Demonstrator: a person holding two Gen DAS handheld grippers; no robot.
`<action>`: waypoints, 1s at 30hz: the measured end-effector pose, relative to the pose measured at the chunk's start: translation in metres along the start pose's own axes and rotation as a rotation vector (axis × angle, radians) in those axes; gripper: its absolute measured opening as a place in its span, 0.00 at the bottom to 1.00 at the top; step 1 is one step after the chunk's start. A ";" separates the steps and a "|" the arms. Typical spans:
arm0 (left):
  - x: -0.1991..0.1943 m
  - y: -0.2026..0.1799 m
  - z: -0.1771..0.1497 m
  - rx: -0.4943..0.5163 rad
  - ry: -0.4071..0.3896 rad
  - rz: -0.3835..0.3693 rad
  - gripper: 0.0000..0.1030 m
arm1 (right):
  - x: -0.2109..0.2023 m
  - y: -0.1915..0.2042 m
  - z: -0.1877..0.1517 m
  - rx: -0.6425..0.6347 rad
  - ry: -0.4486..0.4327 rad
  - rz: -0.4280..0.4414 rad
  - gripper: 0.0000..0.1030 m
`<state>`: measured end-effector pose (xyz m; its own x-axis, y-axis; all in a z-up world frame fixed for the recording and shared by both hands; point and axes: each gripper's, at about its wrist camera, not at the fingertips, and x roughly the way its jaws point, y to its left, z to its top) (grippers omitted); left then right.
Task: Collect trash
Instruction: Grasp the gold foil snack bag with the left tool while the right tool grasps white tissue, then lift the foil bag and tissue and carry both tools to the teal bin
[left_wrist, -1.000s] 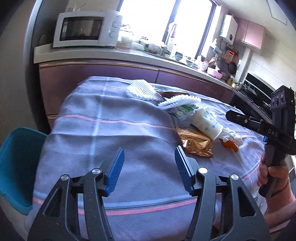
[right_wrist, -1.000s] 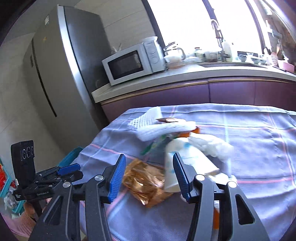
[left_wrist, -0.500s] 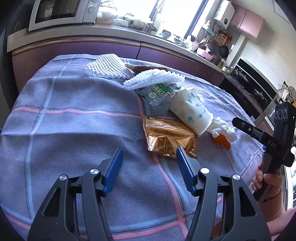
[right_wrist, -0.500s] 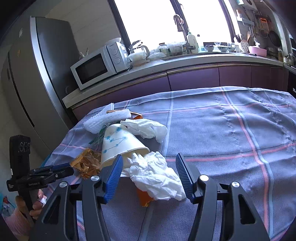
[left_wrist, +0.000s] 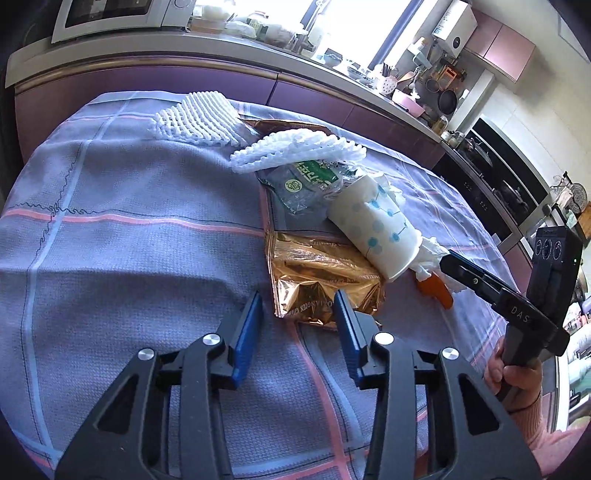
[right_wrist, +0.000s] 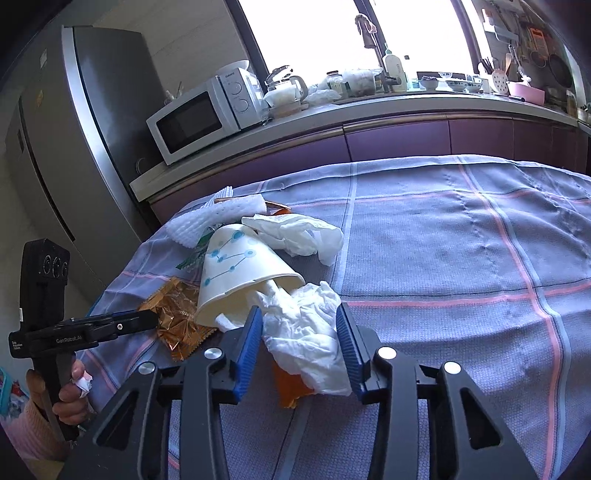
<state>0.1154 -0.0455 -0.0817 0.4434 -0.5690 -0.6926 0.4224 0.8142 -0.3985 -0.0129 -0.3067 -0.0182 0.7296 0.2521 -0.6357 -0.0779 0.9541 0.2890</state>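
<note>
Both tools, closing, straddle trash ungripped: left tool (left_wrist: 298, 308) gold wrapper (left_wrist: 322, 282), right tool (right_wrist: 300, 326) tissue (right_wrist: 308, 332).

Checked tablecloth (left_wrist: 110, 258) — foam nets (left_wrist: 199, 118), gold wrapper (left_wrist: 317, 280), paper cup (left_wrist: 376, 229), tissues (right_wrist: 306, 328).

Daylight pours through the far kitchen window (right_wrist: 369, 33), blown out to pure white in both views. Glare streaks the long grey countertop (left_wrist: 229, 51). The checked lilac tablecloth (right_wrist: 443, 240) sits evenly lit and sharp. Fisheye bending curves every edge, and the corners go black.
</note>
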 end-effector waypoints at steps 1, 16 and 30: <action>0.001 -0.001 -0.001 0.001 0.002 -0.003 0.29 | 0.001 0.000 -0.001 -0.003 0.005 0.001 0.27; -0.016 -0.003 -0.010 0.001 -0.032 -0.013 0.10 | -0.026 -0.004 0.005 0.016 -0.041 0.048 0.17; -0.068 0.020 -0.024 -0.028 -0.122 0.011 0.09 | -0.038 0.027 0.014 -0.031 -0.079 0.129 0.17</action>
<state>0.0751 0.0123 -0.0572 0.5416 -0.5682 -0.6195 0.3952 0.8225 -0.4089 -0.0329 -0.2931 0.0234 0.7632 0.3605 -0.5362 -0.1941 0.9195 0.3419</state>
